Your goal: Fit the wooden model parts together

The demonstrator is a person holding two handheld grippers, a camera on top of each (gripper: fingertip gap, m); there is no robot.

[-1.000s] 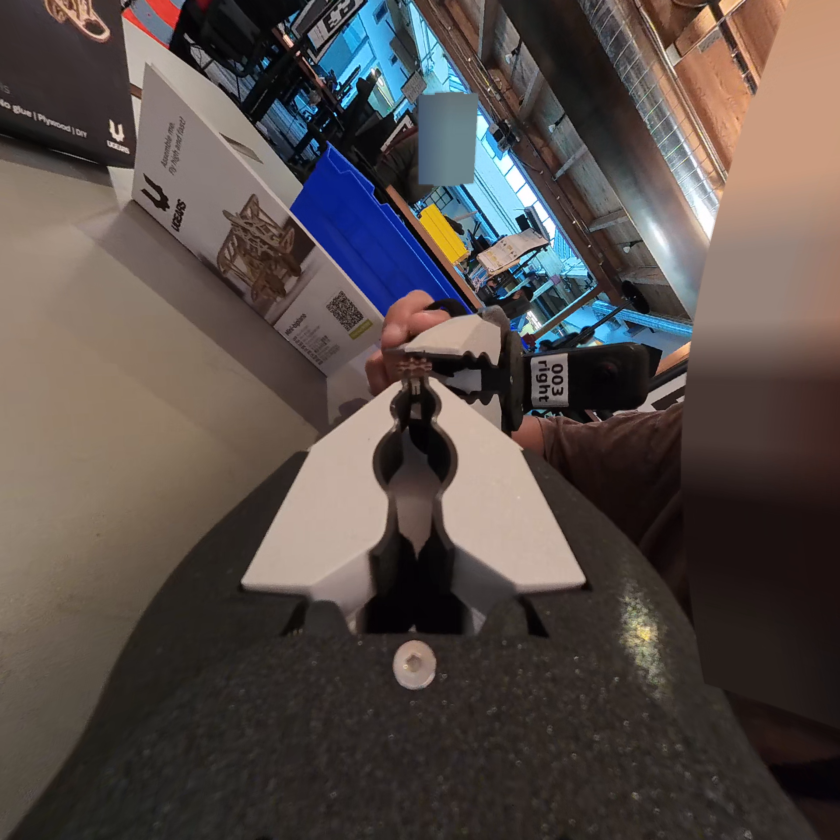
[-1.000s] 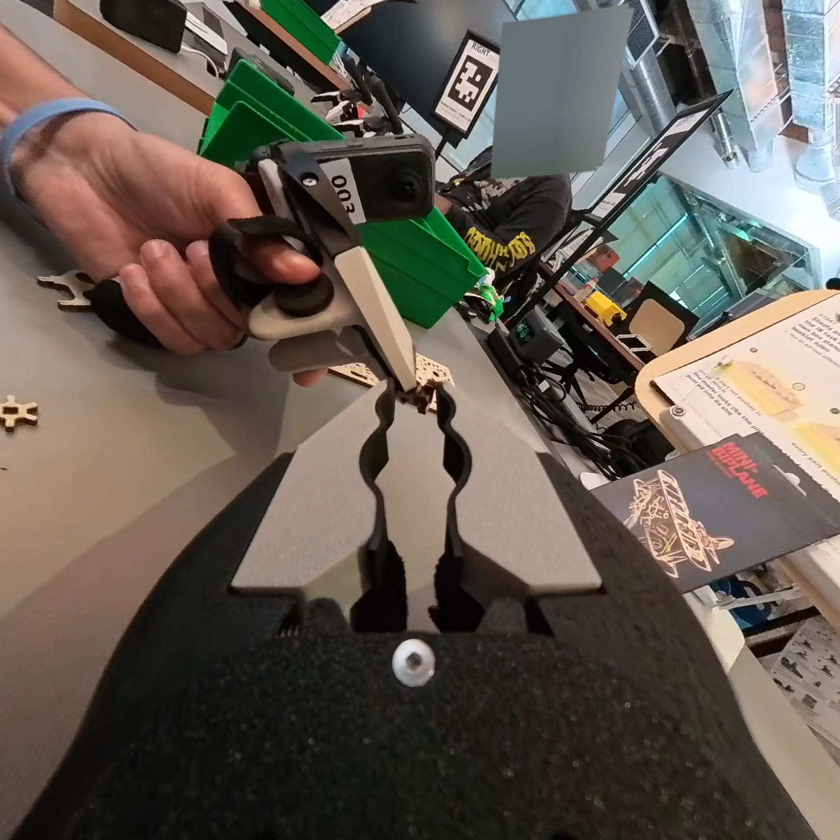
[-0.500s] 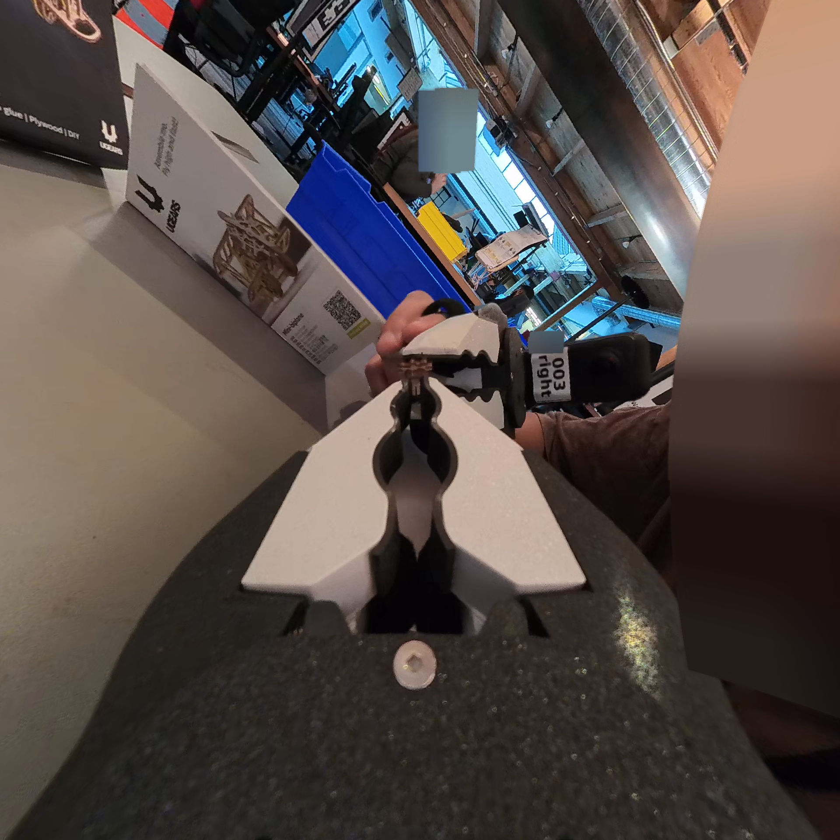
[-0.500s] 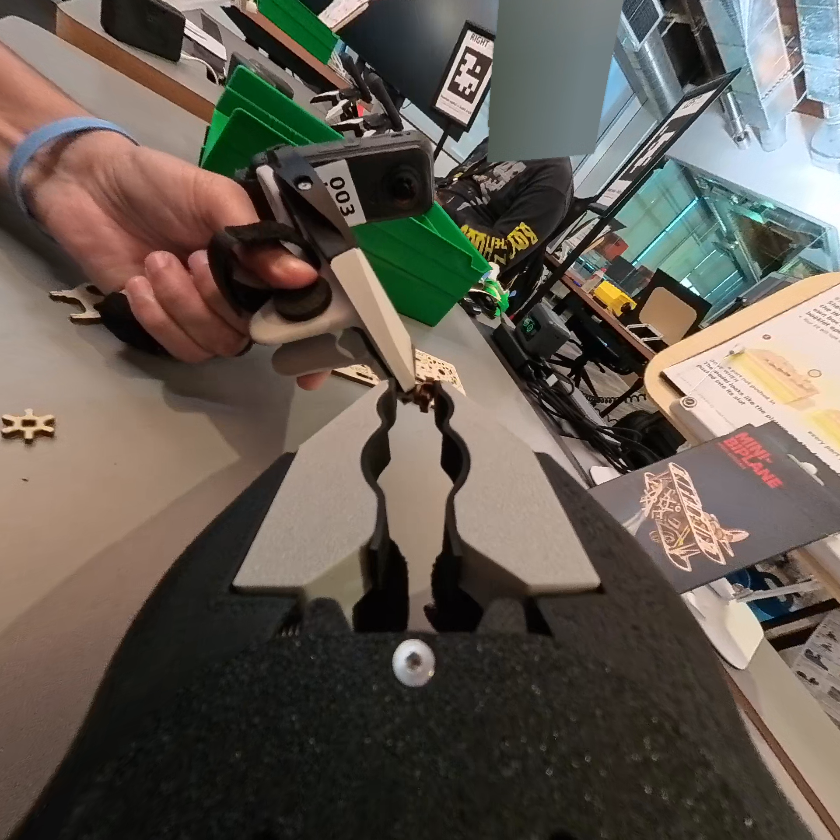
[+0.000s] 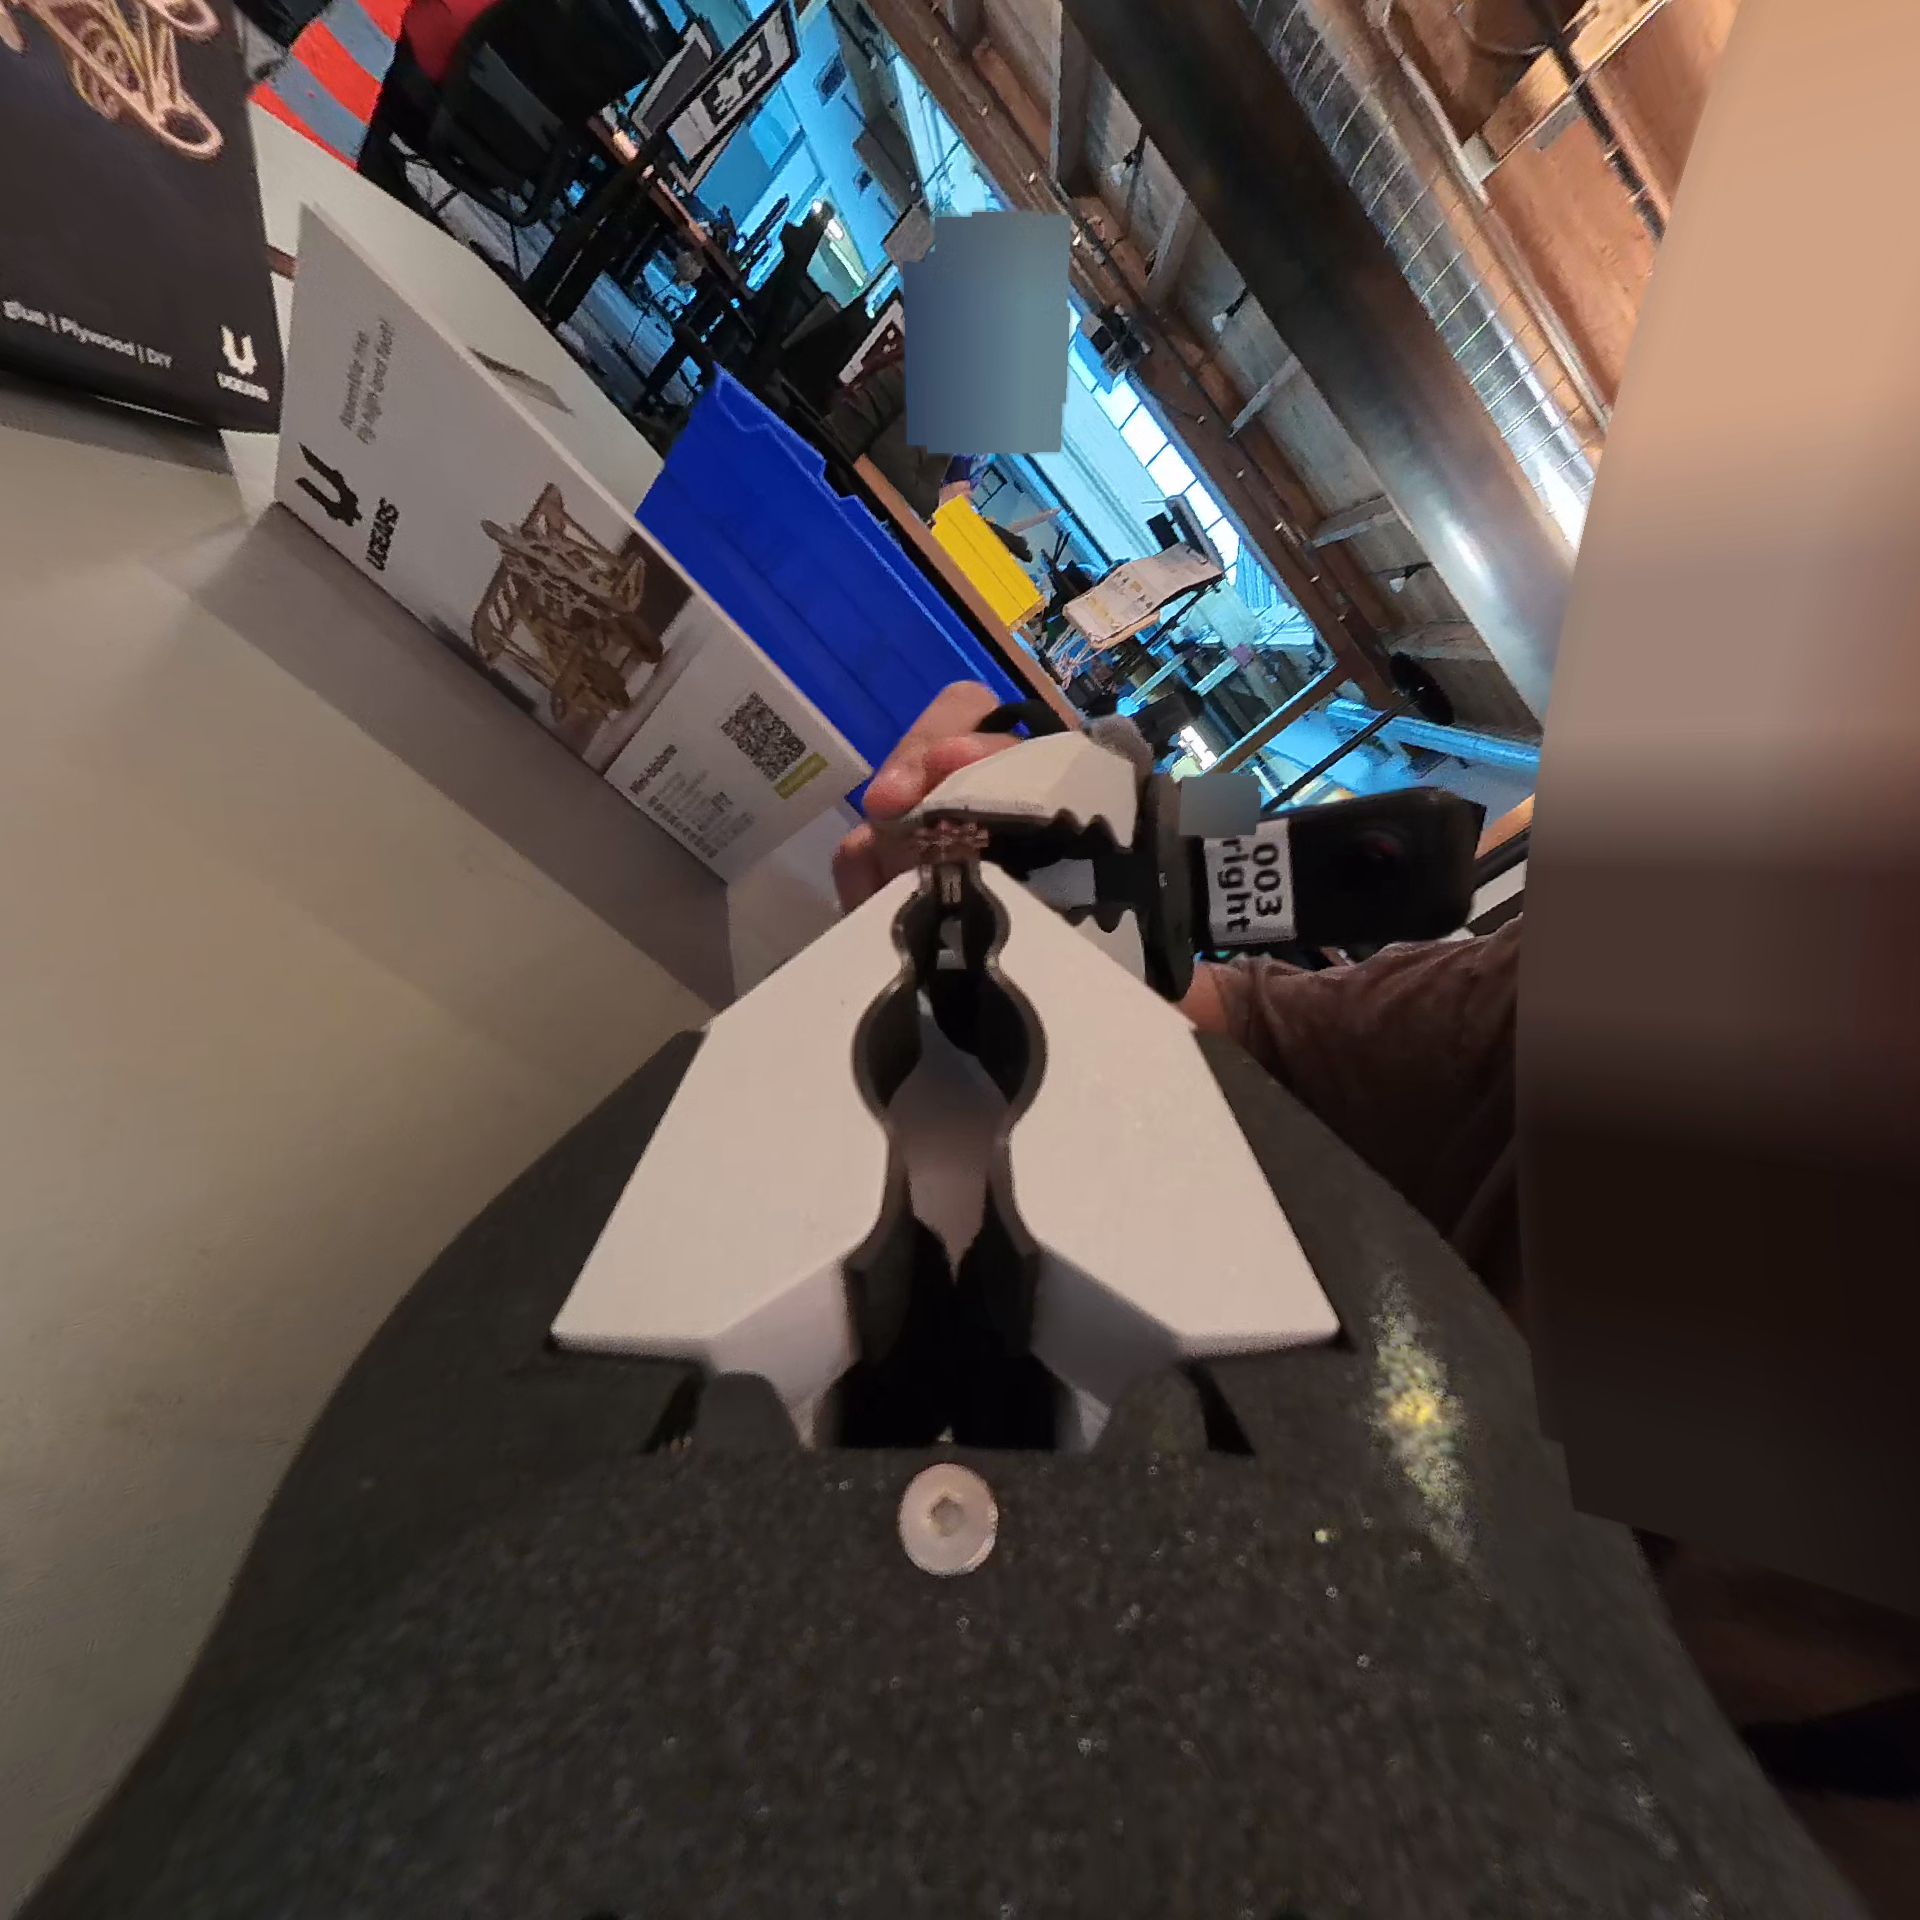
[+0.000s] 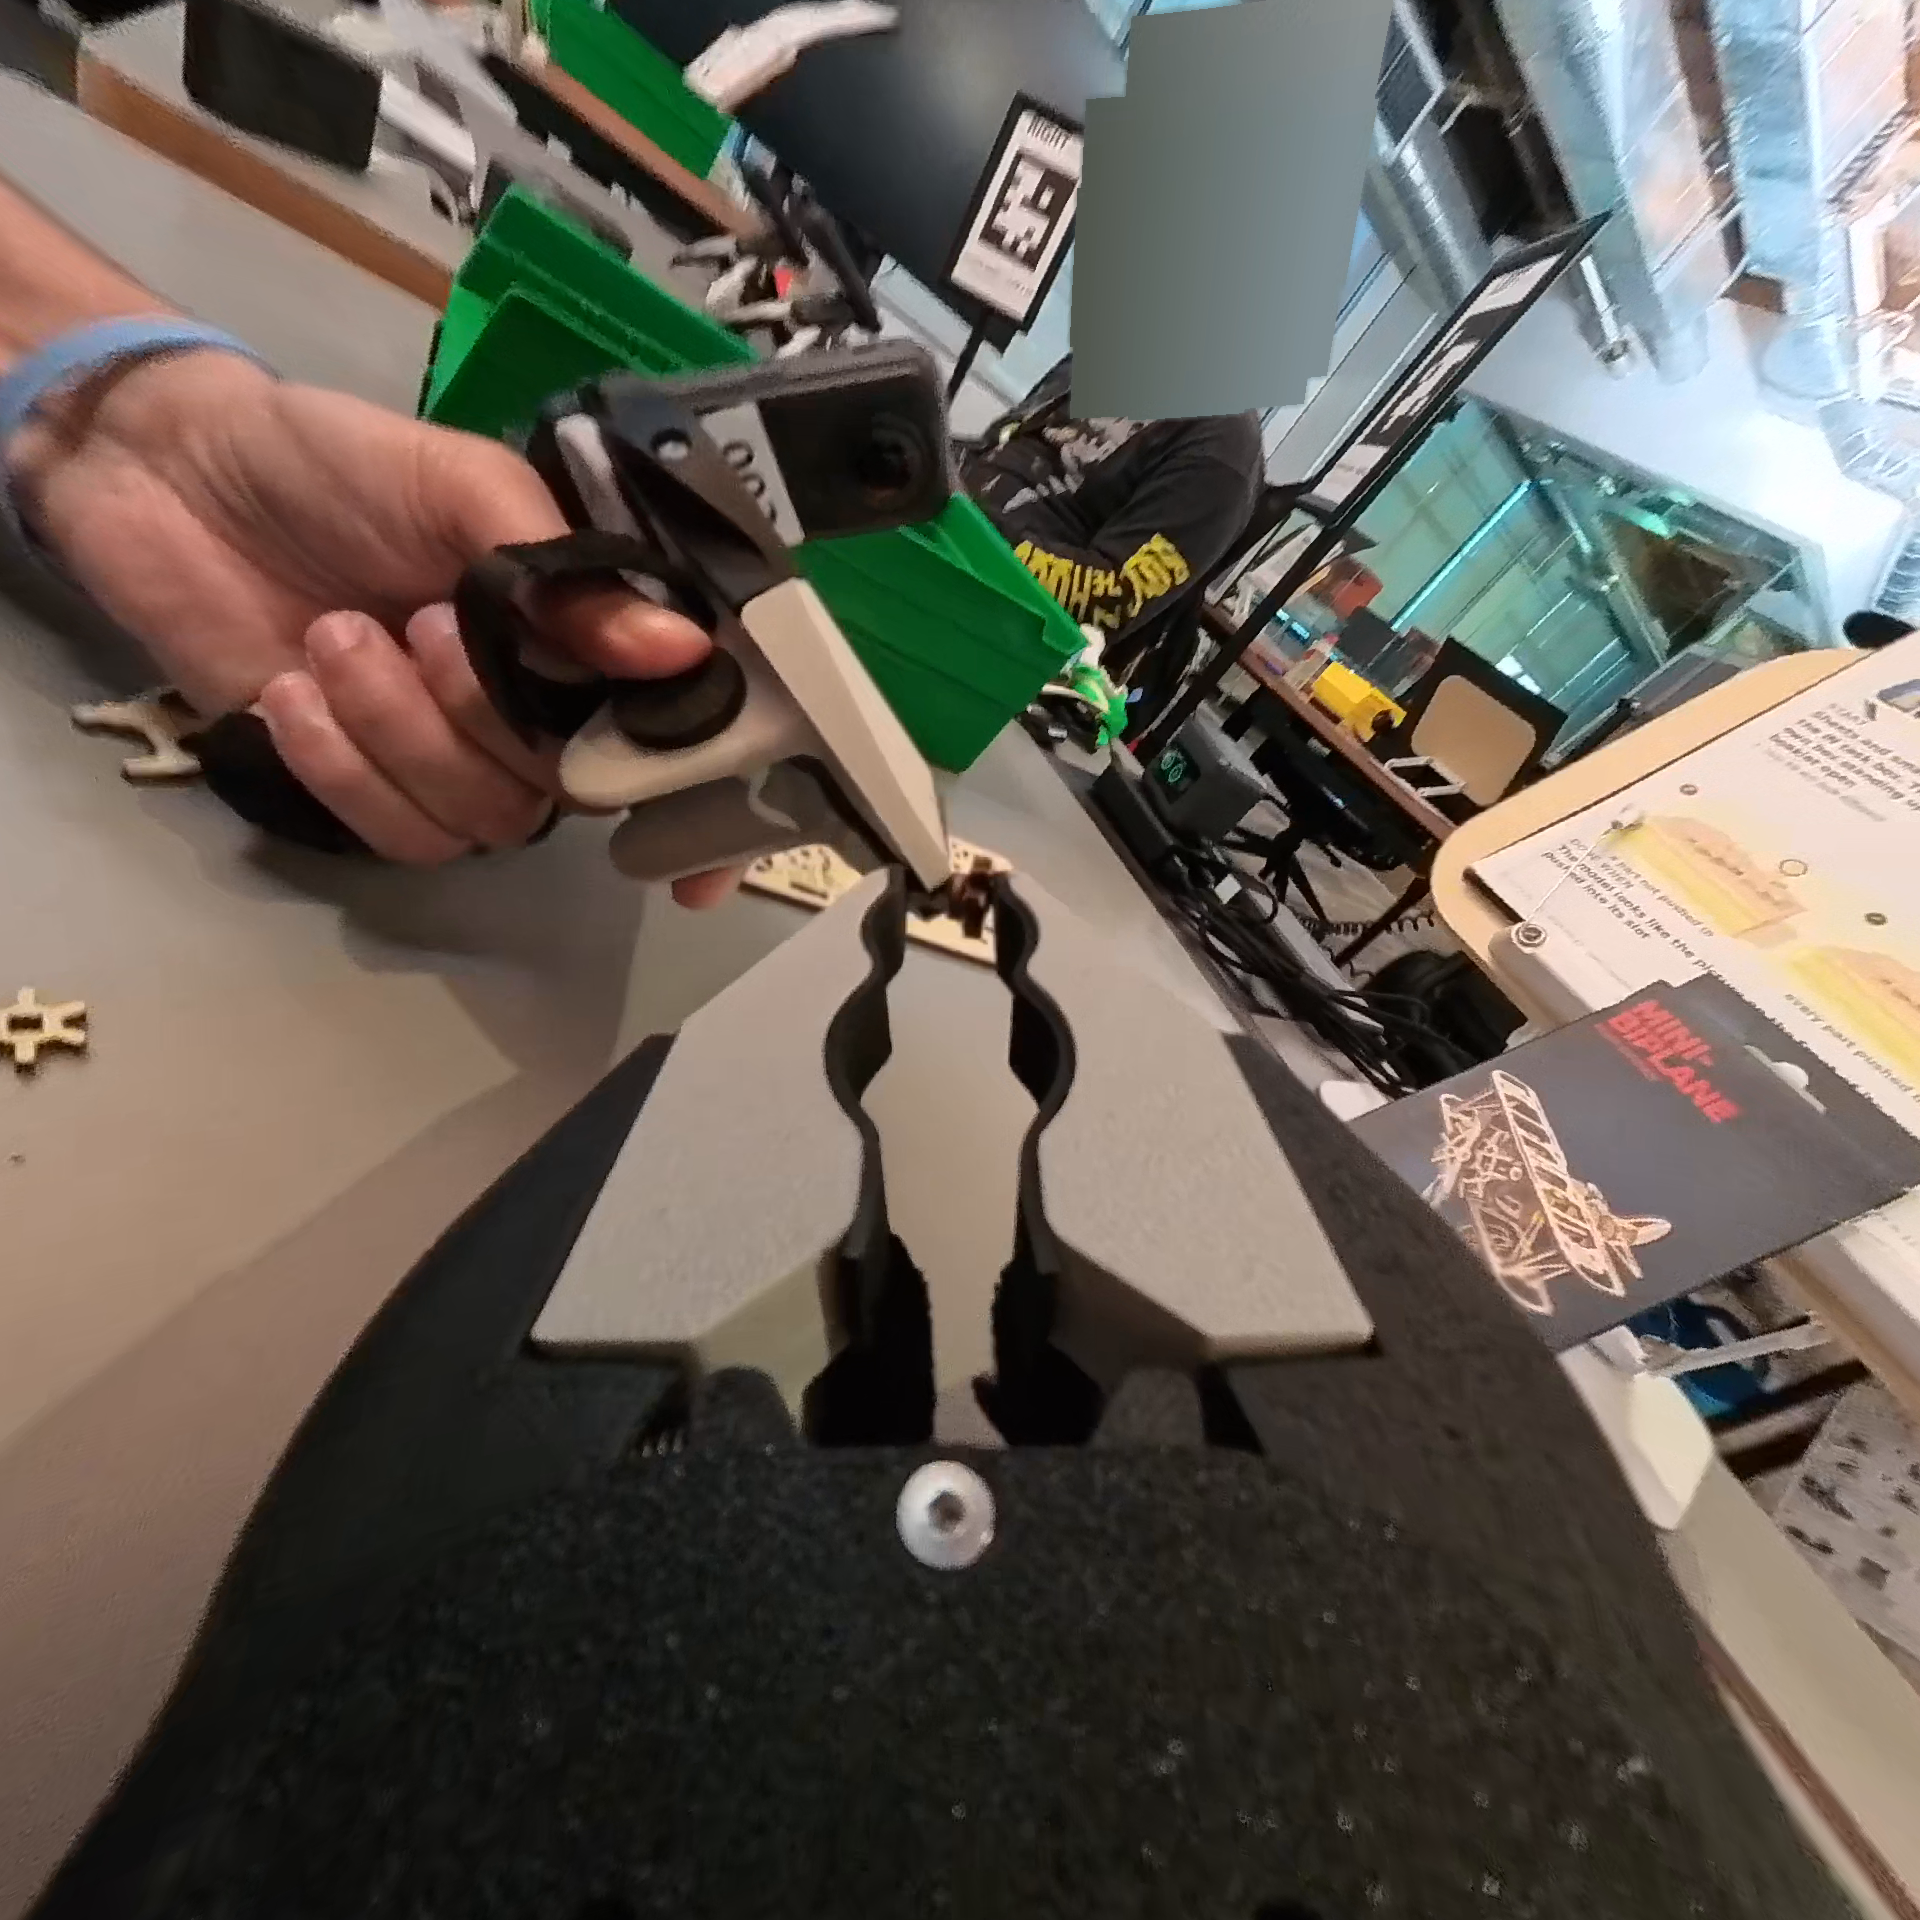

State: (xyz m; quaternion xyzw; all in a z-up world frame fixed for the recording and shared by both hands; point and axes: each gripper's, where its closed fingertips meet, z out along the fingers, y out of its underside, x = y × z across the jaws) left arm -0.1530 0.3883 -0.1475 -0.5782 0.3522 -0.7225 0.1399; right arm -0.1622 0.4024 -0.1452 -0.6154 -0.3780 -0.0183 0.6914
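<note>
Both grippers are held above the grey table, tip to tip. In the left wrist view, my left gripper (image 5: pixel 950 896) is shut on a small wooden part (image 5: pixel 948 883), seen edge-on. The right gripper (image 5: pixel 940 826) comes in from the right and pinches a small toothed wooden piece (image 5: pixel 943 837) directly against that part. In the right wrist view, my right gripper (image 6: pixel 961 902) is shut on the small dark wooden piece (image 6: pixel 972 900), and the left gripper (image 6: pixel 923 871), held by a hand, meets it from the upper left. How the two parts join is hidden by the fingertips.
Loose wooden parts lie on the table: a small gear (image 6: pixel 36 1023), a forked piece (image 6: pixel 145 732) and a cut-out sheet (image 6: pixel 800 875). Green bins (image 6: pixel 644 343), a black card (image 6: pixel 1621 1164) and an instruction board (image 6: pixel 1714 852) are nearby. A white box (image 5: pixel 540 582) and a blue bin (image 5: pixel 810 582) stand behind. The small gear (image 6: pixel 36 1023) is about 15 centimeters from both grippers' fingertips.
The grippers stay tip to tip on the small wooden parts. The left gripper has tilted slightly and both views have shifted a little. Neither grip has changed.
</note>
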